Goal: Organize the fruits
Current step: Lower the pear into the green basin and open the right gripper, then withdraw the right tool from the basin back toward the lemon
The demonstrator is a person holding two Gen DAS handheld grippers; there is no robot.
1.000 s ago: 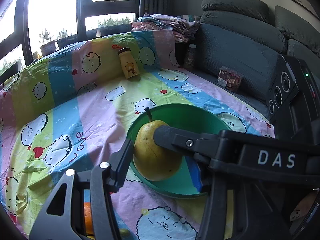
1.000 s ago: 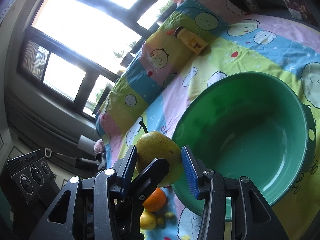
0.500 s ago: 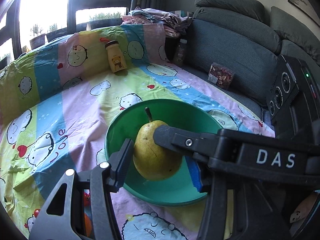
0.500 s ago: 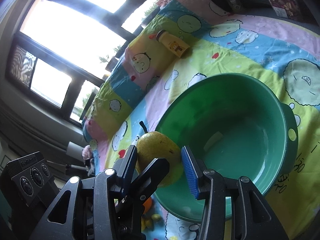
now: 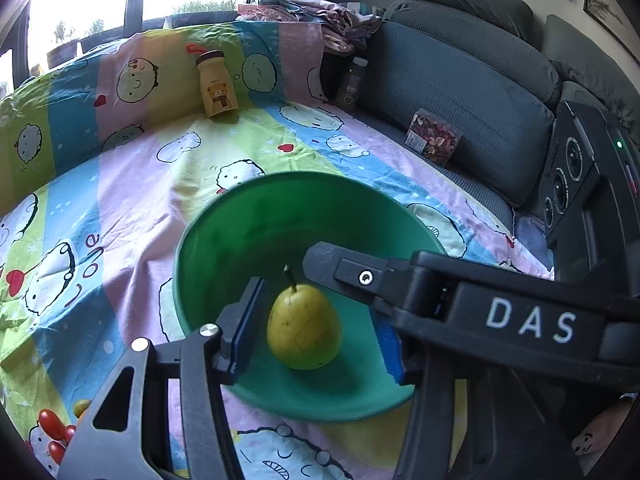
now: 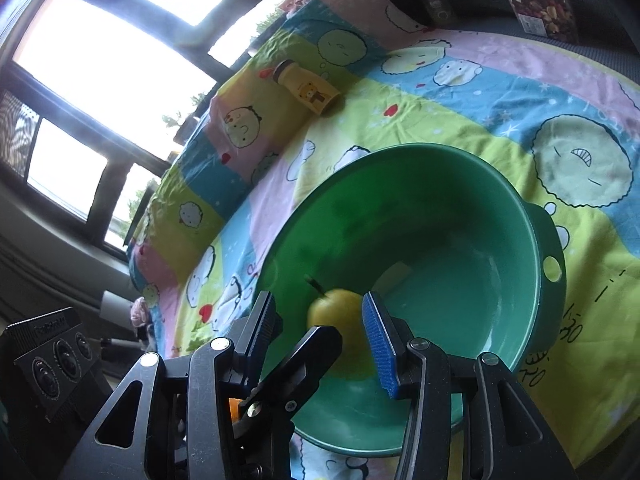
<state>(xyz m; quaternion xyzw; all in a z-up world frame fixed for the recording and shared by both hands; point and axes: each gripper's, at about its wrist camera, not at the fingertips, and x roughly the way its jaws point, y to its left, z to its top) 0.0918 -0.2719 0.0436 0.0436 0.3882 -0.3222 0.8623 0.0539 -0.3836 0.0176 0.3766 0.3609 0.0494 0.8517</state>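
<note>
Your pear (image 5: 303,327) sits upright on the floor of the green basin (image 5: 224,236), stem pointing toward 12 o'clock, close to the basin's near wall. Your left gripper (image 5: 316,332) has its tongs spread apart on either side of the fruit, with a clear gap between each blue pad and the skin. Your right gripper (image 6: 322,336) is likewise spread wide, with the pear (image 6: 336,312) showing between its pads at 12 o'clock and touching neither.

From your left wrist you get what the right cannot give: the whole pear, a black arm marked DAS (image 5: 528,324) crossing in at 3 o'clock over the basin, and small red tomatoes (image 5: 52,432) on the cartoon sheet (image 5: 120,184) at 7 o'clock, outside the basin. The sofa (image 5: 460,92) and a clear box of dried snacks (image 5: 434,142) lie toward 1 o'clock.

From your right wrist you see the basin's handle hole (image 6: 553,269) at 3 o'clock, and a black finger (image 6: 308,356) crossing in front of the pear's lower half. A speck of orange shows low behind the fingers; what it is I cannot tell. The bear bottle (image 6: 310,94) stands on the sheet at 12 o'clock there, and also at 11 o'clock in your left view.
</note>
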